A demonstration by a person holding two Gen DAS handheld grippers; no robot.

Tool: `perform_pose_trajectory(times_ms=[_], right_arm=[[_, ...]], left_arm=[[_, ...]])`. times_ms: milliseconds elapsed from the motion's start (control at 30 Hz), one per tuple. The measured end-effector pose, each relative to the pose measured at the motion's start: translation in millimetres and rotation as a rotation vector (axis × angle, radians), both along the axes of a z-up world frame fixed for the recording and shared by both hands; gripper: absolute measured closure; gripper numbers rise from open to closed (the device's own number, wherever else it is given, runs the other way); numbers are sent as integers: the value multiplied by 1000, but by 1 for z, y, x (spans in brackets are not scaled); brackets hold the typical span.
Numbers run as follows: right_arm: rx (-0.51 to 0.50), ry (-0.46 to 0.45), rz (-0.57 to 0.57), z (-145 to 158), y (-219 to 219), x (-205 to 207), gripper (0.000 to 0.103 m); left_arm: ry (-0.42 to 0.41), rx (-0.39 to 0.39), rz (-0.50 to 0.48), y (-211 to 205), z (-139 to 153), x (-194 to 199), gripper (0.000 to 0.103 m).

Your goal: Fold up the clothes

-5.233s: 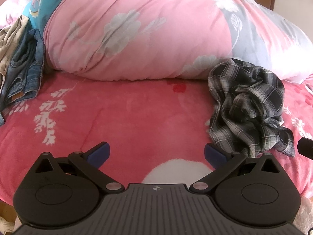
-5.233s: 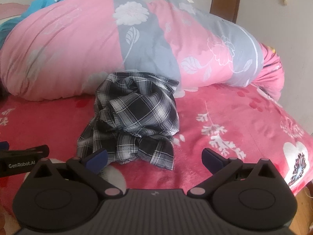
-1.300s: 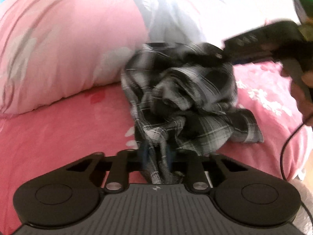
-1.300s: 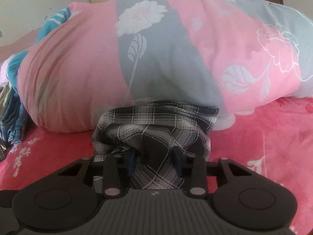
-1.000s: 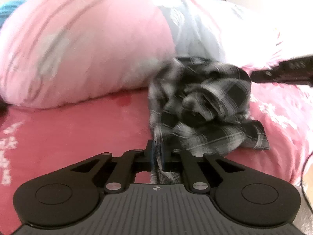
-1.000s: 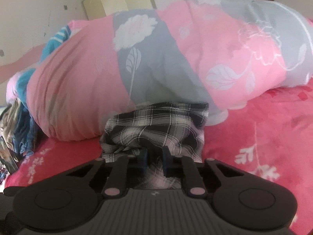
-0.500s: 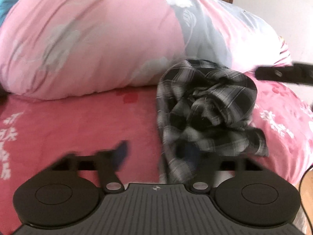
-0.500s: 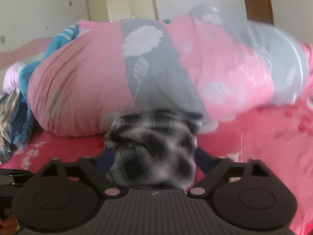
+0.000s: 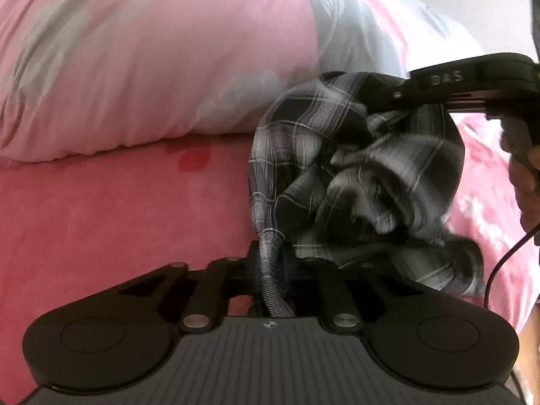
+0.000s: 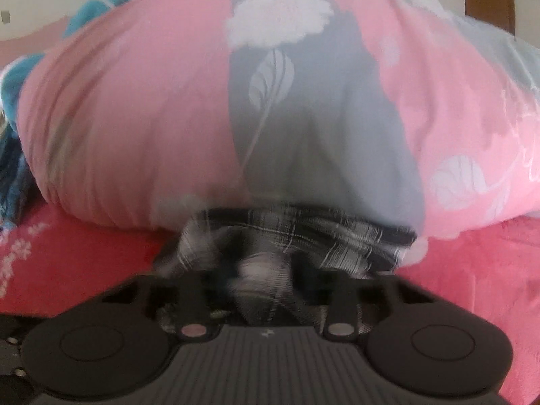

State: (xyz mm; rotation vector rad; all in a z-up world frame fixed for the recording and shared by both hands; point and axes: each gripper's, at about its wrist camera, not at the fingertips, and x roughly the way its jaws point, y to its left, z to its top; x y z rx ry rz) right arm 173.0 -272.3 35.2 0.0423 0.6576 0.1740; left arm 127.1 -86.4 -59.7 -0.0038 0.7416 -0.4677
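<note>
A crumpled black-and-white plaid shirt (image 9: 354, 175) lies on the red blanket (image 9: 101, 209) against a rolled pink and grey quilt (image 9: 152, 60). My left gripper (image 9: 271, 260) is shut on a twisted strip of the shirt's near-left edge. In the left wrist view my right gripper (image 9: 371, 108) reaches in from the right onto the top of the shirt, with a hand (image 9: 526, 175) on its handle. The right wrist view is blurred: the right gripper (image 10: 261, 273) has its jaws closing on a bunch of the shirt (image 10: 337, 236), and the cloth fills the gap.
The quilt (image 10: 168, 101) fills the back of the bed behind the shirt. A pile of blue and teal clothes (image 10: 10, 182) sits at the far left. A black cable (image 9: 499, 260) hangs near the bed's right edge. Red blanket (image 10: 472, 270) spreads to the right.
Both grippers stood open half a second ago and have closed on the shirt again, each at a new spot. Both have moved closer to the shirt and quilt.
</note>
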Motion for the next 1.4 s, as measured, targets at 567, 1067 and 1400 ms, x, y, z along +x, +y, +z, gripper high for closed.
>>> perform_pose_trajectory(times_ms=[567, 1067, 1400], right_arm=[[184, -308, -235, 67, -98, -122, 103], [180, 151, -269, -34, -89, -125, 5], [-52, 377, -341, -62, -80, -104, 0]], left_arm=[[-146, 17, 37, 22, 42, -46, 99], [-128, 136, 309, 102, 47, -28, 92], [-69, 19, 273, 127, 34, -43, 55]])
